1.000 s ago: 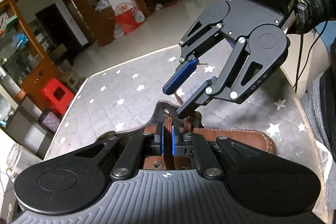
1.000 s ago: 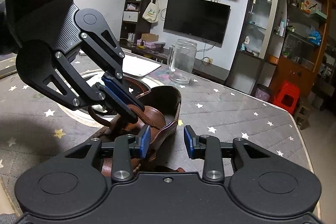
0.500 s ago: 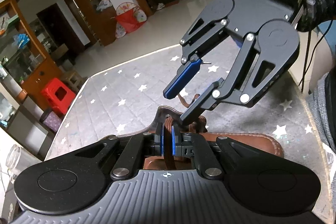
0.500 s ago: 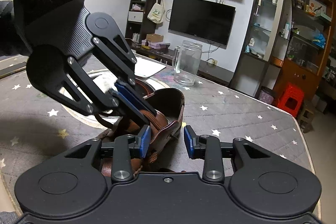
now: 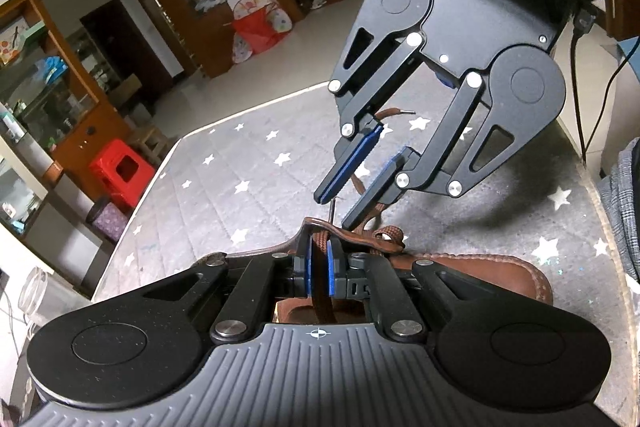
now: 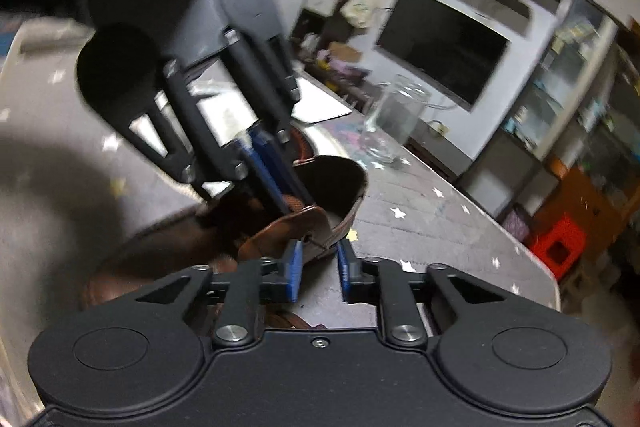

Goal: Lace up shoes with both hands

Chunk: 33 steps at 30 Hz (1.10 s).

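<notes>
A table (image 5: 248,163) covered in a grey cloth with white stars fills most of what I can see, and on it sits a brown leather shoe (image 5: 508,275), its opening turned toward the far wall where a dark TV (image 6: 442,43) hangs. A clear glass jar (image 6: 394,123) stands on the table beyond the shoe, well apart from it.

The right gripper (image 5: 344,205) comes down over the shoe from above, its blue-padded fingers parted by a modest gap, nothing caught between them — the tips hover just over the tongue area, with a thin lace tip poking up between them. The right wrist view is smeared with motion.

The left gripper (image 5: 319,269) is low at the shoe's upper, its fingers drawn nearly together and pinching the flat brown shoelace (image 5: 320,297), which runs up between the pads — more lace loops lie just beside it on the leather.
</notes>
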Tool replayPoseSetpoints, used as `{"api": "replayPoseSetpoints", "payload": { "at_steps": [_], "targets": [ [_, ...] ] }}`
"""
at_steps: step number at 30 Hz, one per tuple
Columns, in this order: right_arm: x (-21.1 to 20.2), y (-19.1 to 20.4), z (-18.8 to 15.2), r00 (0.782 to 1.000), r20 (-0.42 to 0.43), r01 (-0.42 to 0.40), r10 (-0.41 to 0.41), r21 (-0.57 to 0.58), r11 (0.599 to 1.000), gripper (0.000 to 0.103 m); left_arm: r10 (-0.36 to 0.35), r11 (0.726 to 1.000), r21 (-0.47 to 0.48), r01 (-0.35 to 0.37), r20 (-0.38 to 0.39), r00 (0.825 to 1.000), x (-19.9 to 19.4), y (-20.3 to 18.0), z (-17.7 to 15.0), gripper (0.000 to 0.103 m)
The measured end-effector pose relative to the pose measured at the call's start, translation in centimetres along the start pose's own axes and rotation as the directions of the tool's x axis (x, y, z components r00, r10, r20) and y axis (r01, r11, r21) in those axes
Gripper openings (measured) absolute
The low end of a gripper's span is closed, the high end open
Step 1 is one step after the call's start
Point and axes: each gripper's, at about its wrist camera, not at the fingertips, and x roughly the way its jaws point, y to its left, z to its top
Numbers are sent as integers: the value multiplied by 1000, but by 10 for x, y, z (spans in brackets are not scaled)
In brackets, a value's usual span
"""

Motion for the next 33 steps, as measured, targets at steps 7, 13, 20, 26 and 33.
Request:
{"api": "replayPoseSetpoints", "payload": {
  "at_steps": [7,13,20,26,33],
  "targets": [
    [1,17,4,1000,-3,23,-24,-265,964,16,5,1000,2,-5,-4,1000,-2,-9,13,8],
    [5,21,3,1000,-12,20,-25,-293,956,8,11,1000,0,-11,-5,1000,-3,-11,14,8],
    [9,27,3,999,-23,17,-26,-325,946,2,29,999,-16,-29,-9,1000,-8,-13,13,19],
    [4,38,-1,995,-8,84,-96,-414,907,2,82,995,-55,-83,-19,996,-25,-17,13,45],
    [-12,34,-1,959,85,276,-272,-517,810,2,164,980,-111,-165,-26,986,-47,-36,15,52]
  ]
}}
